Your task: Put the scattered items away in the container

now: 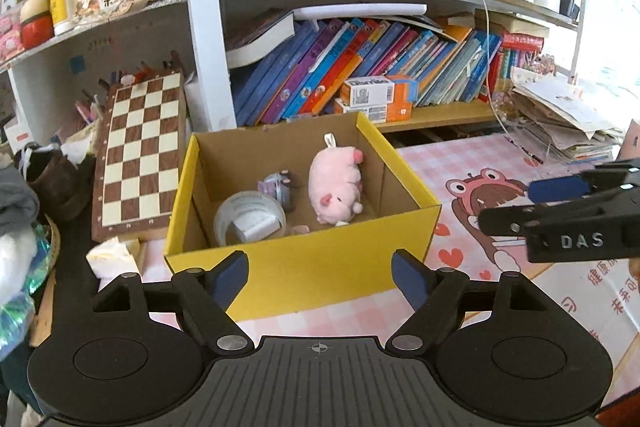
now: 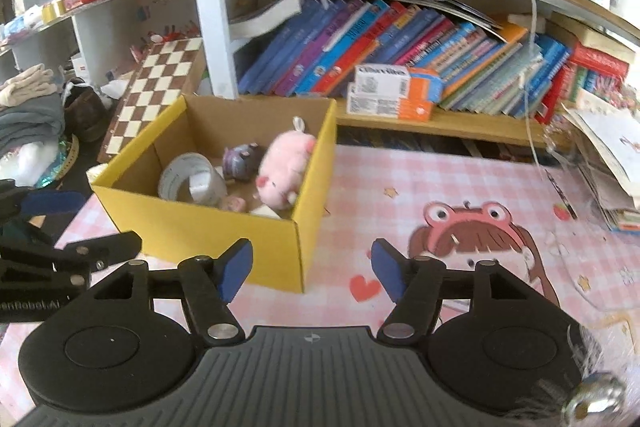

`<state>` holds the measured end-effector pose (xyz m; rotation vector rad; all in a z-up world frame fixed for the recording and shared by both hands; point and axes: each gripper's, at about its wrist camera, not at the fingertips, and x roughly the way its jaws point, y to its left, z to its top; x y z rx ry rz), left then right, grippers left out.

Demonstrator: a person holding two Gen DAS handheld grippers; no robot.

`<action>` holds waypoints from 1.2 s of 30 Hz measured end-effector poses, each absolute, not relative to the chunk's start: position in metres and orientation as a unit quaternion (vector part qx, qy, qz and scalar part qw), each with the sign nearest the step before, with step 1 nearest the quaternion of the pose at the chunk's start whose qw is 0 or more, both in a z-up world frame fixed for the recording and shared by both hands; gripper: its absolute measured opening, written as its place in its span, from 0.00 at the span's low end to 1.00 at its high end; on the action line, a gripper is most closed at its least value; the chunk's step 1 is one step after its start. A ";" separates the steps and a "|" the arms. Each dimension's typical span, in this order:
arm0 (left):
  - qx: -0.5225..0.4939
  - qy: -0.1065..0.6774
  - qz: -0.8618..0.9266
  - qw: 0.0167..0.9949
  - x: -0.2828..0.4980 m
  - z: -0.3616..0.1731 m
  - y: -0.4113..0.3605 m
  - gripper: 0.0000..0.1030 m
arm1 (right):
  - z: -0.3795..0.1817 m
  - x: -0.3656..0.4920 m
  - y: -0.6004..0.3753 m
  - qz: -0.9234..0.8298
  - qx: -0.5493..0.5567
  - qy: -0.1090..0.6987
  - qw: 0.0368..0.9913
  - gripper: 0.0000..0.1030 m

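A yellow cardboard box stands on the pink checked mat. Inside it lie a pink plush pig, a roll of grey tape and a small purple toy. My left gripper is open and empty just in front of the box's near wall. My right gripper is open and empty, to the right of the box near its corner; it also shows at the right edge of the left wrist view.
A chessboard leans left of the box. Bookshelves with books stand behind. A paper stack lies at the right. Clothes and clutter sit at the left. The mat shows a frog-hat cartoon.
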<state>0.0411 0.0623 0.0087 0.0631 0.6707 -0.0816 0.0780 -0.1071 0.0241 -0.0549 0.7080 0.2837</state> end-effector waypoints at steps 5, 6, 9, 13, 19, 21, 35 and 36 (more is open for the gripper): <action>0.037 0.334 -0.033 0.941 0.037 0.006 0.050 0.85 | 0.017 0.070 -0.125 0.118 -0.018 0.354 0.927 0.66; 0.037 0.334 -0.031 0.941 0.037 0.006 0.047 0.85 | 0.016 0.069 -0.128 0.114 -0.017 0.355 0.928 0.66; 0.035 0.338 -0.028 0.940 0.036 0.004 0.041 0.85 | 0.014 0.066 -0.137 0.105 -0.014 0.356 0.928 0.68; 0.033 0.344 -0.021 0.938 0.038 0.002 0.035 0.85 | 0.012 0.064 -0.145 0.099 -0.015 0.357 0.929 0.71; 0.029 0.353 -0.015 0.935 0.038 -0.002 0.026 0.85 | 0.009 0.061 -0.153 0.093 -0.021 0.358 0.929 0.73; 0.028 0.355 -0.014 0.934 0.038 -0.004 0.024 0.86 | 0.008 0.060 -0.156 0.091 -0.023 0.358 0.929 0.75; 0.019 0.380 -0.006 0.925 0.040 -0.014 0.014 0.86 | -0.002 0.061 -0.163 0.069 -0.027 0.362 0.929 0.89; 0.018 0.381 -0.006 0.924 0.040 -0.014 0.015 0.86 | -0.002 0.061 -0.163 0.069 -0.028 0.362 0.929 0.89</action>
